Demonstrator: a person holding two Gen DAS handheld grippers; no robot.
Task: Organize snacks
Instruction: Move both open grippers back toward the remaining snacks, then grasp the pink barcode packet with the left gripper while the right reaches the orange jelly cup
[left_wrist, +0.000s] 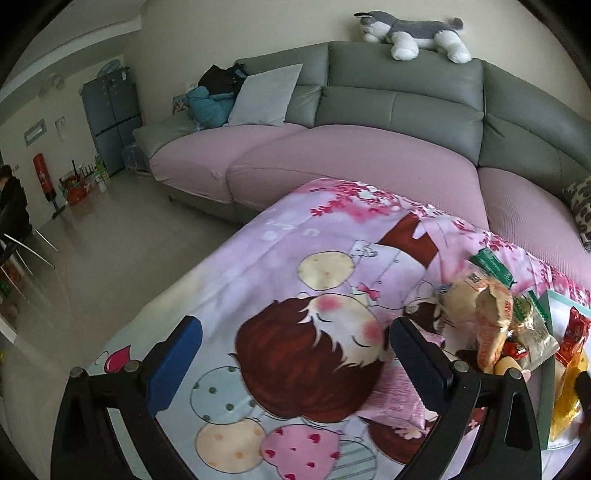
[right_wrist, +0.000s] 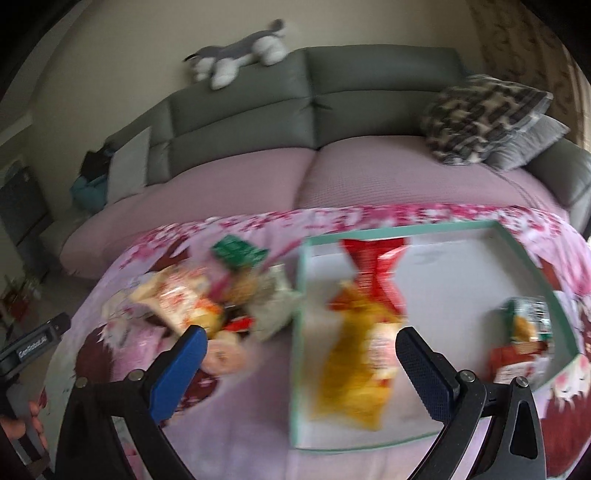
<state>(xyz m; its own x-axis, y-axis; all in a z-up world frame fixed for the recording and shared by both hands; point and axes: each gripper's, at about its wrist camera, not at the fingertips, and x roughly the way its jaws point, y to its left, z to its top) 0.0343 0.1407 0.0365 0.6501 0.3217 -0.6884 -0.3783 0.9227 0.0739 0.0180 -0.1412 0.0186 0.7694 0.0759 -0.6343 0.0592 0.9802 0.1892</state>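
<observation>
The sorting looks partly done, with the shallow teal-edged box (right_wrist: 532, 266) as the place the snacks go. Inside the box lie a yellow snack bag (right_wrist: 354, 369) near its left wall, a red packet (right_wrist: 373, 266) just behind that bag, and a green-and-red packet (right_wrist: 524, 332) against the right wall; the right wrist view is blurred, so finer detail of these cannot be told. Just left of the box, on the cartoon-print cloth (left_wrist: 280, 258) that covers the counter, a heap of loose snacks (right_wrist: 207, 306) waits: pale wrapped pieces, a green packet at the far side, small red and pink items nearest the camera. A pink packet (left_wrist: 391, 402) lies further left of the box, under the inner finger of the left claw. The left claw (left_wrist: 295, 350) hangs over the cloth with its fingers wide apart and nothing between them. The right claw (right_wrist: 301, 356) is likewise spread and empty, over the box's left wall. By my judgement, most of the work remains: the heap and the pink packet have yet to go in.
</observation>
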